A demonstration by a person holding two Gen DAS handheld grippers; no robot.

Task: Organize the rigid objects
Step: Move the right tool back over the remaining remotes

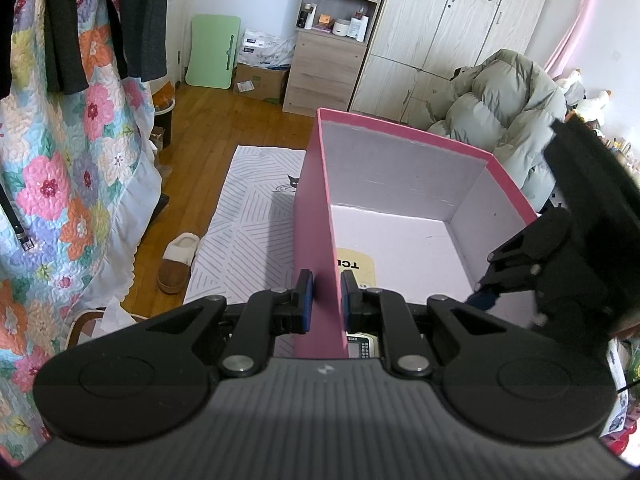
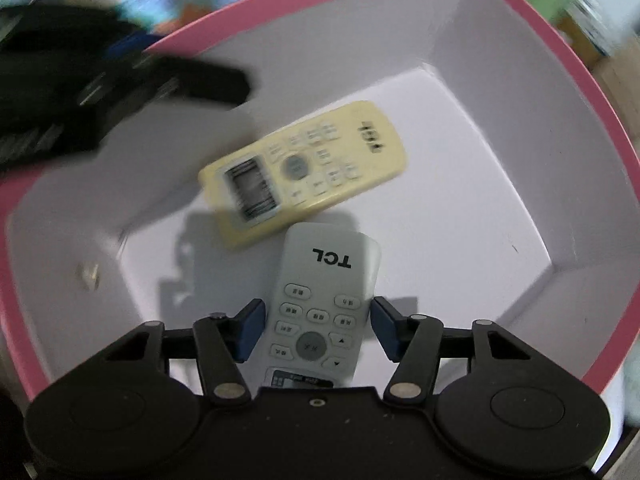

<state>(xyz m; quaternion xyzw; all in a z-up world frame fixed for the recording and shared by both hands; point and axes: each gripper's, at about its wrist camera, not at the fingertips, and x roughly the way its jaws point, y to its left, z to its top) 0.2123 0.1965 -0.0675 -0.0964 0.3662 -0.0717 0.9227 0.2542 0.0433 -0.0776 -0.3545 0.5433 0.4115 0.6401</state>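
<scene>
The left gripper [image 1: 326,300] pinches the pink box [image 1: 316,240] wall; the right gripper [image 2: 318,328], spread, straddles a grey TCL remote [image 2: 324,300].

pink box [image 2: 592,92]: open | yellowed remote [image 2: 304,168]: flat inside | grey TCL remote [image 2: 320,304]: overlapping it

"TCL" in black capitals on white remote [image 2: 324,304], near its top end; reads upside down in right wrist view. Button labels on it too small to read. Yellowed remote [image 2: 304,172]: dark marking near one end, blurred, illegible; button and display text illegible. In left wrist view, "TCL" partly visible on remote inside pink box [image 1: 316,200], cut off by box wall. Labels on shelf [image 1: 340,0] items and cardboard box [image 1: 260,78] illegible.
</scene>
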